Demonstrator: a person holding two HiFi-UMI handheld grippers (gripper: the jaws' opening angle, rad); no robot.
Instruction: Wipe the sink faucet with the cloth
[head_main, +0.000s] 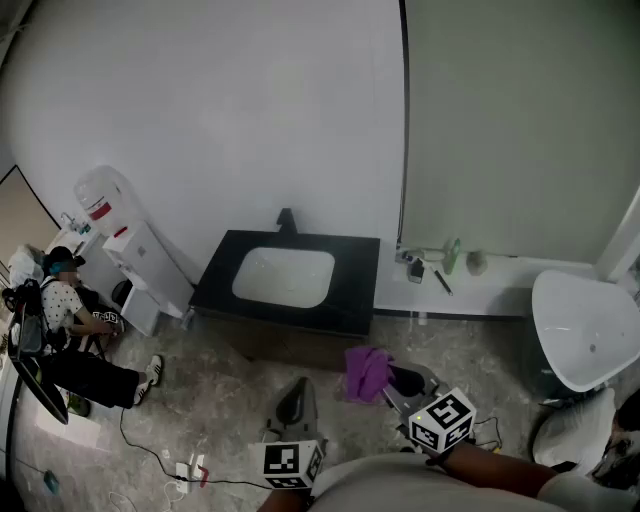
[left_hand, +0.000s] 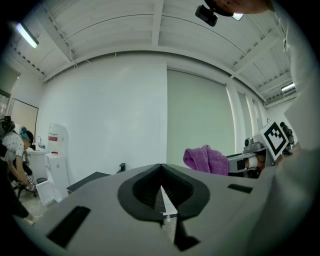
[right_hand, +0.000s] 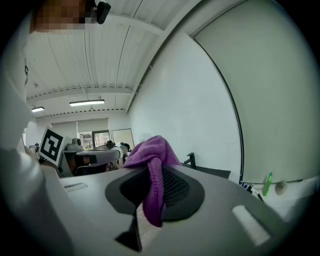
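A black faucet (head_main: 286, 220) stands at the back of a black counter (head_main: 360, 280) with a white basin (head_main: 284, 277). My right gripper (head_main: 388, 382) is shut on a purple cloth (head_main: 366, 371), held in front of the counter's near right corner, apart from the faucet. In the right gripper view the cloth (right_hand: 151, 170) hangs between the jaws, and the faucet (right_hand: 190, 160) shows small beyond. My left gripper (head_main: 293, 402) hovers lower left of the cloth, shut with nothing in it; its view shows the closed jaws (left_hand: 161, 192) and the cloth (left_hand: 205, 159) to the right.
A white ledge (head_main: 500, 280) right of the counter carries a green bottle (head_main: 452, 256) and small items. A white toilet (head_main: 585, 330) stands at far right. A water dispenser (head_main: 125, 245) and a seated person (head_main: 70, 320) are at left. Cables (head_main: 150, 450) lie on the floor.
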